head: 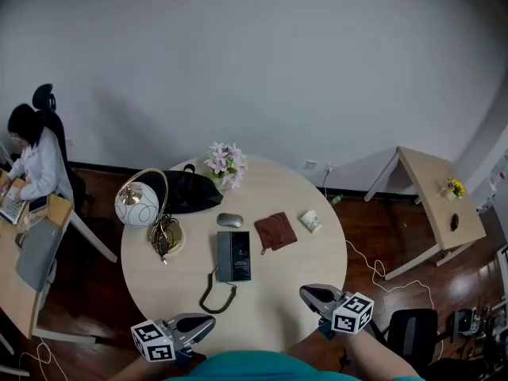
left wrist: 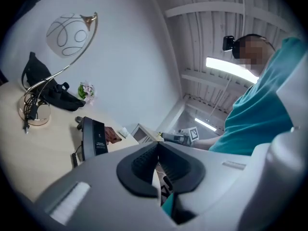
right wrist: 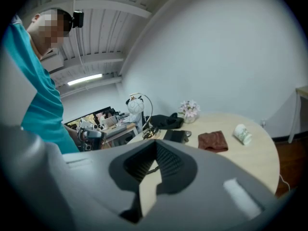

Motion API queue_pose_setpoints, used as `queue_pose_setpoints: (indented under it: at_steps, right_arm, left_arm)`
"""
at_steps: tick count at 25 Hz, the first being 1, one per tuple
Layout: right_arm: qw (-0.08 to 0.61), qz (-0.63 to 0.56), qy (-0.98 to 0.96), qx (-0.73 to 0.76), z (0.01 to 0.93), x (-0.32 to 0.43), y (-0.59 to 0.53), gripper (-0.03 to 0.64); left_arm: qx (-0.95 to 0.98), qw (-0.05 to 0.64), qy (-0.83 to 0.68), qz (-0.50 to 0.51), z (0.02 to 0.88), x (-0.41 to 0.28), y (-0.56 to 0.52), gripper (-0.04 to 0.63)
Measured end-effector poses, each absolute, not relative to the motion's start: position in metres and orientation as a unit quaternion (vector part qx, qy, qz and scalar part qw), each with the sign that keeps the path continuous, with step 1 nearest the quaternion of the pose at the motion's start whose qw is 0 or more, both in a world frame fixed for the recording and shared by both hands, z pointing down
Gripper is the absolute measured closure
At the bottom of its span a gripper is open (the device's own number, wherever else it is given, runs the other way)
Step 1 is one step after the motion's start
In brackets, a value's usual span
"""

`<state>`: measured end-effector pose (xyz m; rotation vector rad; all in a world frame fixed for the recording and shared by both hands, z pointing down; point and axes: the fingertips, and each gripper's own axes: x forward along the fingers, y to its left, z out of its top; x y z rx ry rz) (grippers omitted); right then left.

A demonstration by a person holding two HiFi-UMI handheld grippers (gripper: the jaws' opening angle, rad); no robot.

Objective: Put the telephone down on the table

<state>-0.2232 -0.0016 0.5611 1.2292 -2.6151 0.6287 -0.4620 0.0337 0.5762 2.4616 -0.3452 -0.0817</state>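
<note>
Telephone (head: 234, 255) lying flat on table (head: 274, 316), long axis pointing away from person. Left hand-held gripper (head: 211, 321) and right hand-held gripper (head: 303, 292) hovering nearside of telephone, flanking it, both closed, empty, about equally near.

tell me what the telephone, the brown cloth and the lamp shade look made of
Telephone: hard plastic, matte black, by its moulded shape. Brown cloth: soft fabric, it lies creased. Lamp shade: probably glass, a smooth white globe; plastic is possible.

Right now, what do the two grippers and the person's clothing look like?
Both the left gripper and the right gripper have smooth grey bodies with black ribbed pads. Each carries a white cube with black square markers. The person wears a teal shirt.
</note>
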Motion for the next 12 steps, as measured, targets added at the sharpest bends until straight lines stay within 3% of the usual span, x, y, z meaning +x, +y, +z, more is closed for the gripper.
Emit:
queue_pose_setpoints:
  at_steps: [12]
  right_arm:
    - [0.072, 0.148, -0.873, 0.460, 0.519, -0.010, 0.134, 0.615]
  left_arm:
    - [0.961, 0.258, -0.093, -0.036, 0.517, -0.207, 0.121, 0.589]
